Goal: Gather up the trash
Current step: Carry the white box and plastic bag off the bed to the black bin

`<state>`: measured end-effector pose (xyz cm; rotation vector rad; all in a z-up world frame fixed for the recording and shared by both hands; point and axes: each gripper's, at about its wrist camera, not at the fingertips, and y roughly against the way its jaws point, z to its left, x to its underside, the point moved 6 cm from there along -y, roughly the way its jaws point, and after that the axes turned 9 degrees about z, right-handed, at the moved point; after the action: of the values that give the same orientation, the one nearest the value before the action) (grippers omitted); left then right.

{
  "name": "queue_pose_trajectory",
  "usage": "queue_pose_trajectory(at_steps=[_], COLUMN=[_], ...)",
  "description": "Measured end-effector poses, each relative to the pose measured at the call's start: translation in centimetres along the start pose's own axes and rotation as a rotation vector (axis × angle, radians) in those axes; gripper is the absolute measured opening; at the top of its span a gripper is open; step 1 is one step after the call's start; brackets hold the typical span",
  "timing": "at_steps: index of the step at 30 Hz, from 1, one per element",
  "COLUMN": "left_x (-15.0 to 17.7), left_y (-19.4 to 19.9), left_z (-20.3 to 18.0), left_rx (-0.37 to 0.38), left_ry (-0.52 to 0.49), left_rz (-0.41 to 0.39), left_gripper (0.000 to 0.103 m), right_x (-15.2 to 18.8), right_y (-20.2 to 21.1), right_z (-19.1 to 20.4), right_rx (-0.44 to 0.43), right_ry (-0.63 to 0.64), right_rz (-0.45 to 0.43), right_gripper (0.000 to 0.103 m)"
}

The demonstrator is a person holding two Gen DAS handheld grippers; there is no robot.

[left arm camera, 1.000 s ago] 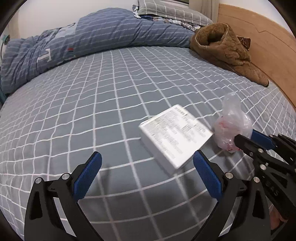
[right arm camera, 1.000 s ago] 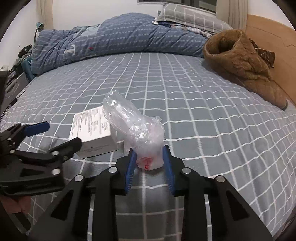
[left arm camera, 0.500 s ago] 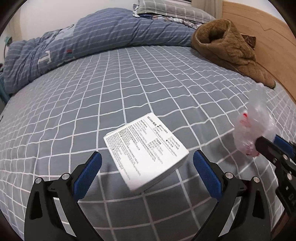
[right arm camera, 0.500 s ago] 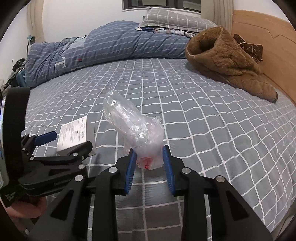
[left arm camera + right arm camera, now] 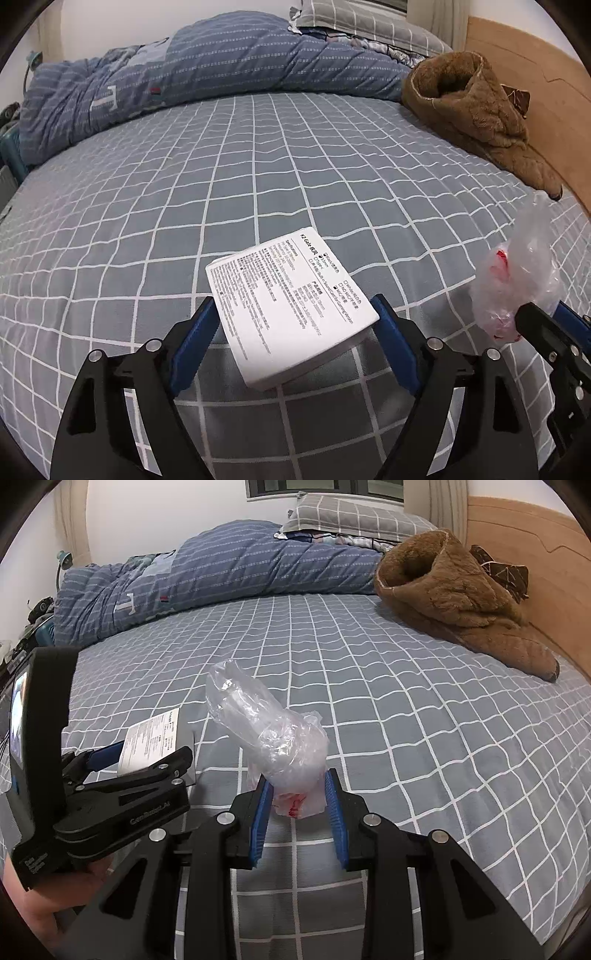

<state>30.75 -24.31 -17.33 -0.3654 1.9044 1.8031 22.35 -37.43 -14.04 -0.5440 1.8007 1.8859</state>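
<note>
A flat white printed box [image 5: 288, 302] lies on the grey checked bed sheet [image 5: 258, 177]. My left gripper [image 5: 293, 325] is open with its blue pads on either side of the box's near end; I cannot tell if they touch it. The box also shows in the right wrist view [image 5: 155, 738], partly hidden behind the left gripper [image 5: 122, 768]. My right gripper [image 5: 299, 805] is shut on a crumpled clear plastic bag [image 5: 273, 734] with red print and holds it above the sheet. The bag also shows at the right of the left wrist view [image 5: 517, 280].
A rolled blue striped duvet [image 5: 184, 74] and a checked pillow [image 5: 354, 513] lie at the far end of the bed. A brown fleece garment [image 5: 454, 590] lies along the wooden headboard [image 5: 535, 554] on the right. A hand [image 5: 48, 893] holds the left gripper.
My left gripper has moved in over the white box, so the box now sits between its pads. The right gripper has kept its hold on the bag.
</note>
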Motion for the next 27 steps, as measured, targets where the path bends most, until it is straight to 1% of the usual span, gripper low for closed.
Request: queue_pose_trajectory(at_steps=[9,23,27], left_x=[0.6,3.1,3.7], left_y=[3.3,6.8,8.4], left_z=[1.4,6.4,7.4], left_rx=[0.015,0.005,0.011], left_ry=[-0.016,0.021,0.032], left_rz=[-0.048,-0.056,-0.072], left_gripper=[0.080,0.080,0.080], right_x=[-0.1,-0.1,0.2], right_y=[0.7,2.9,3.6], right_z=[1.6,5.7,6.8], right_rx=[-0.001,0.003,0.007], right_ry=[0.027,0.064,0.074], right_rz=[-0.007,-0.029,-0.036], right_gripper=[0.028,0.028,0.028])
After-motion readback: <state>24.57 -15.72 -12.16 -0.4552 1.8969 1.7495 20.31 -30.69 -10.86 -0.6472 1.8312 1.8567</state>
